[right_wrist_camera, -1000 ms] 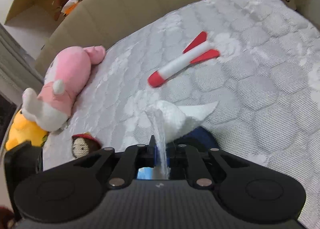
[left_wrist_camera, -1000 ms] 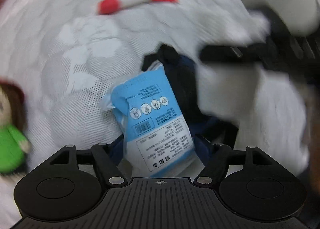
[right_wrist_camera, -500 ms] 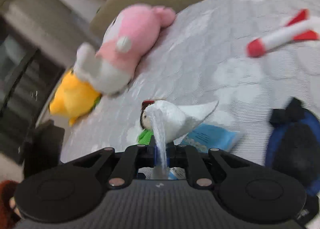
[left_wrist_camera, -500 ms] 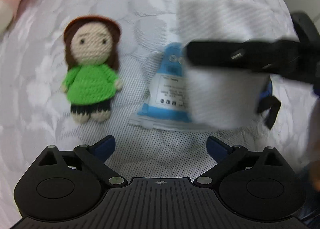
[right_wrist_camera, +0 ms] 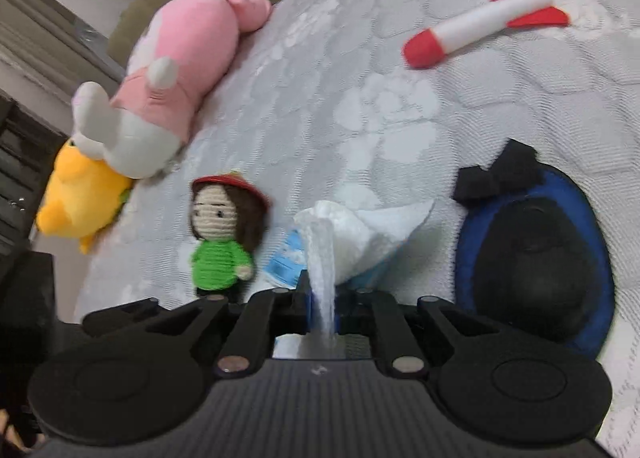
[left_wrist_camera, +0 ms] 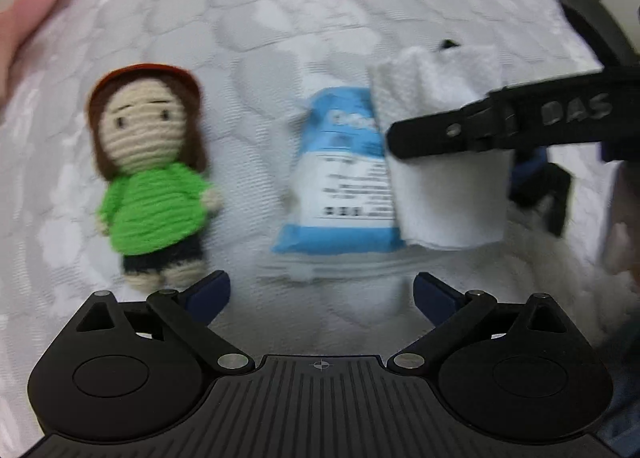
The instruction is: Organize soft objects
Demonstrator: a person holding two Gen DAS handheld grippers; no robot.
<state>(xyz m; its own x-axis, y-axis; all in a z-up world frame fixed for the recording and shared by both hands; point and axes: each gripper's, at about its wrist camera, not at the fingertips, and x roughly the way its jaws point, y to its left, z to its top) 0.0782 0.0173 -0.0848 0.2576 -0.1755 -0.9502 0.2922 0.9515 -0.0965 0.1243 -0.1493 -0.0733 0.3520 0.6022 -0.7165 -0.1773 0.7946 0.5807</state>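
Note:
My right gripper (right_wrist_camera: 323, 304) is shut on a folded white cloth (right_wrist_camera: 360, 236), held above the bed. The left wrist view shows that same white cloth (left_wrist_camera: 440, 178) hanging from the right gripper's black finger (left_wrist_camera: 500, 126), covering the right side of a blue-and-white packet (left_wrist_camera: 340, 182) lying on the mattress. A crocheted doll (left_wrist_camera: 150, 178) in a green top lies left of the packet. My left gripper (left_wrist_camera: 322, 292) is open, low in front of the packet, with nothing between its blue pads. In the right wrist view the doll (right_wrist_camera: 224, 238) and the packet (right_wrist_camera: 288, 262) sit below the cloth.
A red-and-white foam rocket (right_wrist_camera: 480, 34) lies far back on the grey quilted mattress (right_wrist_camera: 360, 78). A pink plush (right_wrist_camera: 172, 74) and a yellow plush (right_wrist_camera: 80, 198) rest at the left edge. A blue-and-black round pouch (right_wrist_camera: 532, 254) lies to the right.
My left gripper let go of the packet, opened and pulled back; the packet now lies beside the doll. The right gripper carried the white cloth leftward over the packet.

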